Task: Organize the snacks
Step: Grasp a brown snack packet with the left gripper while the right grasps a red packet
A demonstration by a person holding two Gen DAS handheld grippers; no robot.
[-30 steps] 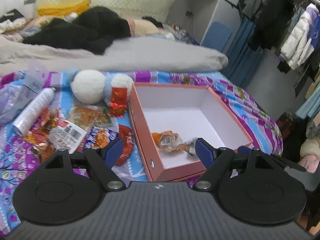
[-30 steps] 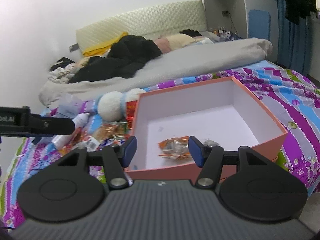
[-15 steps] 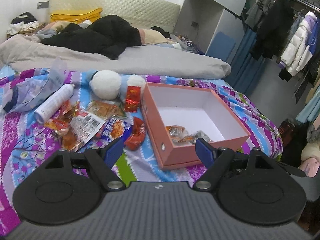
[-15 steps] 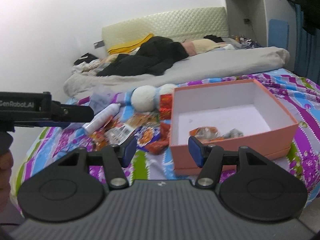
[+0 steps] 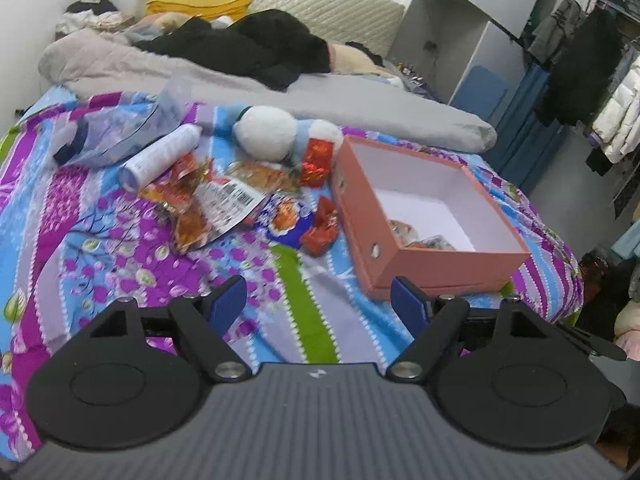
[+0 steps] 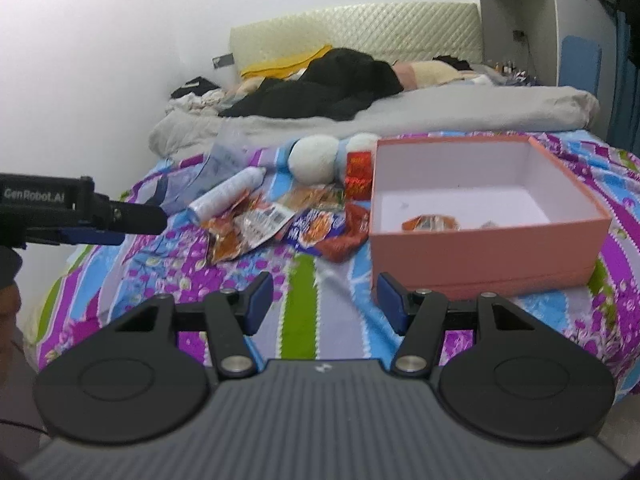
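Observation:
A pink open box (image 5: pixel 440 258) (image 6: pixel 488 258) sits on the patterned bedspread, with a few snack packets (image 5: pixel 404 230) (image 6: pixel 430 223) lying inside it. Left of the box lies a heap of loose snack packets (image 5: pixel 236 200) (image 6: pixel 264 224), among them a blue one (image 5: pixel 286 220) and a red one (image 5: pixel 320 232). My left gripper (image 5: pixel 318 302) hangs open and empty over the bedspread, short of the heap and the box. My right gripper (image 6: pixel 324 298) is open and empty too, near the box's front left corner. The left gripper's body (image 6: pixel 80 212) shows at the left of the right wrist view.
A white spray can (image 5: pixel 160 156) (image 6: pixel 226 194), a clear plastic bag (image 5: pixel 120 128) and a white-and-blue plush toy (image 5: pixel 280 136) (image 6: pixel 320 158) lie behind the heap. A grey duvet (image 5: pixel 280 96) and dark clothes (image 5: pixel 256 48) cover the far bed. Clothes hang at the right (image 5: pixel 592 72).
Both grippers have drawn back from the box and shifted left, so the box now lies farther off and the snack heap has come into fuller view. Neither gripper's opening has changed.

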